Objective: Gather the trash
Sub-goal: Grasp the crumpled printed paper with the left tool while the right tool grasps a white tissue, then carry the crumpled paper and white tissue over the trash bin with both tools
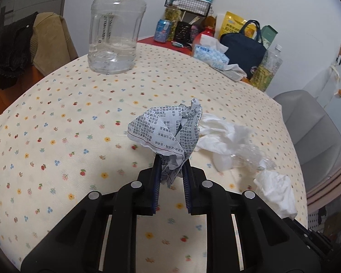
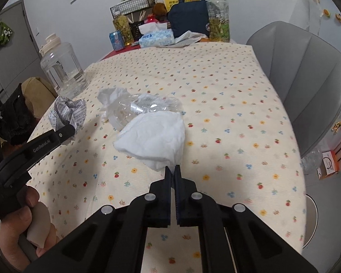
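Step in hand: pick-up of loose trash from the table (image 2: 238,86), both claws loaded; left gripper (image 1: 171,166), lower centre of the left wrist view, is clamped on the tail of the crumpled printed paper (image 1: 168,129), the wad standing just above the fingertips at frame centre and apparently clear of the cloth; right gripper (image 2: 172,170), lower centre of the right wrist view, has its jaws pinched nearly flat together on a corner of the white tissue (image 2: 154,136), the rest of the sheet spreading up and left of the tips, whether lifted or dragging I cannot tell; remaining on the cloth, just above that tissue at mid-frame: a crushed clear plastic wrapper (image 2: 147,105) and a second crumpled tissue (image 2: 112,96), touching one another; large clear water jug (image 1: 116,34) stands upper left of the left wrist view, well apart from the litter; no bin or bag for the trash shows in either view; judgement: collection roughly half done; next move calls for carrying both held pieces to a receptacle without loosening either pinch, the tissue hold being thin and liable to tear, then returning for the wrapper and tissue.
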`<state>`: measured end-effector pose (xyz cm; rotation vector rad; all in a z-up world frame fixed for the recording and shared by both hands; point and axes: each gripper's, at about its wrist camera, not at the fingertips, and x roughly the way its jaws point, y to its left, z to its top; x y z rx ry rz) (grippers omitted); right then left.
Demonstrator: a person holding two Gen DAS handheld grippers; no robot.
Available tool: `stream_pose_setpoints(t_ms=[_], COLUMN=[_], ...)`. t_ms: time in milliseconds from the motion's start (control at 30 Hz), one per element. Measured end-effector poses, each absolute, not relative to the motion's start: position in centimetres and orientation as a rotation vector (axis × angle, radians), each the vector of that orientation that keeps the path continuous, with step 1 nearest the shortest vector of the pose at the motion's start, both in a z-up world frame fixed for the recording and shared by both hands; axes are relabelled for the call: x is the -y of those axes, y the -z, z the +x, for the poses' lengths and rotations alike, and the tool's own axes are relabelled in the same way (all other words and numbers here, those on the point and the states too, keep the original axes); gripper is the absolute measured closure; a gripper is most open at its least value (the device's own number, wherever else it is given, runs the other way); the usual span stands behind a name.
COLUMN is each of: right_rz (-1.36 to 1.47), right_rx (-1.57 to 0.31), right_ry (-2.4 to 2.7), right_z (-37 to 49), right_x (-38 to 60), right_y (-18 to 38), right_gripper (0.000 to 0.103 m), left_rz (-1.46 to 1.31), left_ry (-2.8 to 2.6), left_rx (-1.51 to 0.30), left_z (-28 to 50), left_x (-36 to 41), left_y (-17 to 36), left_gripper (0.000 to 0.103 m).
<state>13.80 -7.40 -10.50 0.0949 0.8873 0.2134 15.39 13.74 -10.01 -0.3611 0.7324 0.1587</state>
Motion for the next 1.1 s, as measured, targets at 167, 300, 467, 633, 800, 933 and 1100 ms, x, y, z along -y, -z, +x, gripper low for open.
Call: stream_pose_setpoints(t_ms=[167, 300, 467, 633, 800, 933, 1100], right_rz=[0.119, 0.139, 0.155, 0.177, 0.198, 0.213, 0.235], right_rx=[-0.839, -0.811, -0.784, -0.764, -0.745, -0.735, -0.729], right_ry=[-0.197, -0.185, -0.17, -0.145, -0.113, -0.087, -0.052], right_z=[12.6, 11.6, 10.8, 10.2, 9.6, 9.3, 8.9], right_x=[9.2, 10.7, 12.3, 14.1, 16.2, 17.8, 20.0], right_y=[8.8, 7.9, 7.0, 6.4, 5.9, 5.8, 5.8], right_gripper=[0.099, 0.099, 0.099, 0.099, 0.099, 0.099, 0.099], left_rz=[-0.331, -0.304, -0.276, -0.251, -0.226, -0.203, -0.176], left_ry=[-0.125, -0.101, -0.076, -0.047, -0.015, 0.012, 0.043], left_rx=[-0.707, -0.699, -0.692, -0.687, -0.682, -0.684, -0.691], left_z=[14.6, 14.2, 14.0, 13.8, 13.8, 13.8, 14.1], left_x=[-11.7, -9.7, -7.4, -5.5, -3.2, -1.3, 1.2], left_y=[8.6, 7.9, 7.1, 6.6, 6.2, 6.1, 6.1], left_gripper=[0.085, 0.085, 0.085, 0.085, 0.085, 0.085, 0.085])
